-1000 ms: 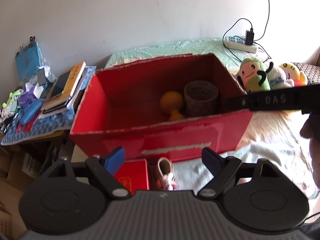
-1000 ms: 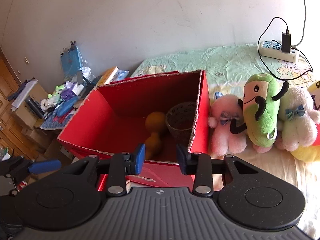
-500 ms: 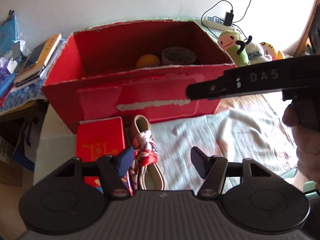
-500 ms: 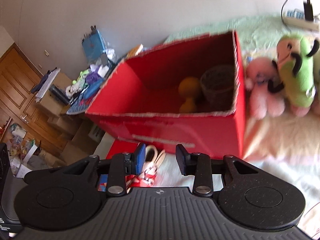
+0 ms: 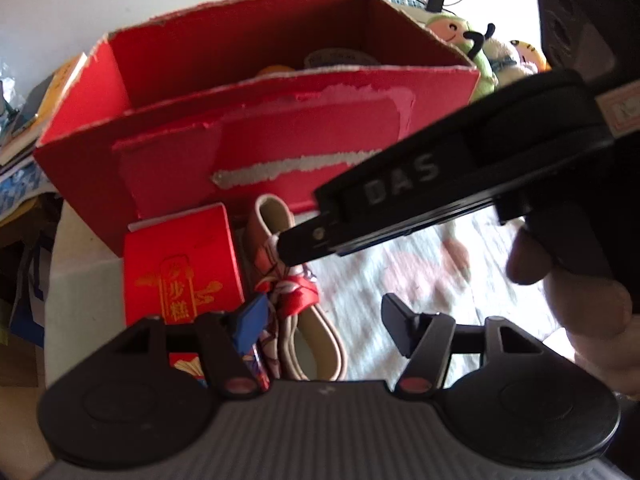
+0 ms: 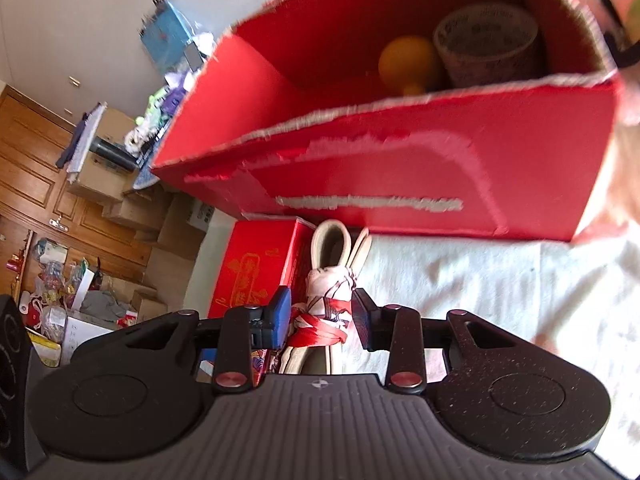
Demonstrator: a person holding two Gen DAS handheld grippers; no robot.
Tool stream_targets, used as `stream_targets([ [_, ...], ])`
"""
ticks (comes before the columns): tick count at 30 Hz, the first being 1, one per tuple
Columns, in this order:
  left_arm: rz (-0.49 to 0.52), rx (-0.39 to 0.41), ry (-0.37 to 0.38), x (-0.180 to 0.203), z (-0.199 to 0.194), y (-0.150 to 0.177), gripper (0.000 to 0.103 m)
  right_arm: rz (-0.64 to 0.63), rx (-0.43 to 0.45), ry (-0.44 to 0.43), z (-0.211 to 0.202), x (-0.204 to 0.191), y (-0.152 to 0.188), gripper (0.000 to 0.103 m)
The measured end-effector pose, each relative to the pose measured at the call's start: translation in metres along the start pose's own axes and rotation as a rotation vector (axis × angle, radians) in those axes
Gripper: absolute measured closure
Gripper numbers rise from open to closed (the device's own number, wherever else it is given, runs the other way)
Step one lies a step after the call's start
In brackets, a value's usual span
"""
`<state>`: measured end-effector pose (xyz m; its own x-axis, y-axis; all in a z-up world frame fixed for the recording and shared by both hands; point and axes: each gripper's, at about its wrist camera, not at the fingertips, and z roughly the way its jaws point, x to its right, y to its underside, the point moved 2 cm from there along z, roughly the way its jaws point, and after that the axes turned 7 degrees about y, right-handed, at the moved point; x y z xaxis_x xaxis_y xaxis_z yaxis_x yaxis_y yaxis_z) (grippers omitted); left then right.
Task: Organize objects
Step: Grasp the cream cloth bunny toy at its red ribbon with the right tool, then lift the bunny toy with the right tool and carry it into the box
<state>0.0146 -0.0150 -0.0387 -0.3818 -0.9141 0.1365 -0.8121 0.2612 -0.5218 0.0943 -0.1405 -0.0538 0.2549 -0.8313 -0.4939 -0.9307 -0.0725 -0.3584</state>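
Sandals' (image 6: pixel 326 312) toes hidden behind claw (image 6: pixel 320 316).

Right gripper (image 5: pixel 304 246) hides part of slippers (image 5: pixel 280 280).

Big red cardboard box (image 6: pixel 400 168) sits open-topped on the pale bedspread, its rim torn ragged and strips of paper peeled off its front wall. Inside, at the back right corner, a patterned round cup (image 6: pixel 486 46) stands upright, an orange gourd-shaped toy (image 6: pixel 406 62) just beside it. Just in front of the box lies a flat red packet with gold lettering (image 5: pixel 180 264), and right beside that a beige slipper (image 6: pixel 330 280) tied with red ribbon.
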Motion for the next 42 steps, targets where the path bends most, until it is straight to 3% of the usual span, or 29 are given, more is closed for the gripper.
stream_targets([
  [11,0.023,-0.048,0.002,-0.009,0.015,0.002,0.038,0.043,-0.082,0.001,0.019,0.009,0.001,0.066],
  [17,0.016,-0.068,0.0,-0.006,0.021,0.001,0.035,0.06,-0.093,-0.025,0.012,0.022,0.002,0.074],
  [23,0.022,-0.066,-0.011,0.005,0.02,-0.004,0.053,0.074,-0.099,-0.027,-0.002,0.037,0.004,0.075],
  [27,0.029,-0.061,0.023,0.018,0.015,-0.009,0.068,0.067,-0.089,-0.009,-0.018,0.045,0.005,0.076],
  [35,0.119,-0.049,0.077,0.072,0.014,-0.021,0.077,0.066,-0.057,0.053,-0.059,0.069,0.013,0.077],
  [42,0.214,-0.021,0.151,0.123,0.01,-0.033,0.079,0.13,0.005,0.096,-0.102,0.1,0.022,0.078],
])
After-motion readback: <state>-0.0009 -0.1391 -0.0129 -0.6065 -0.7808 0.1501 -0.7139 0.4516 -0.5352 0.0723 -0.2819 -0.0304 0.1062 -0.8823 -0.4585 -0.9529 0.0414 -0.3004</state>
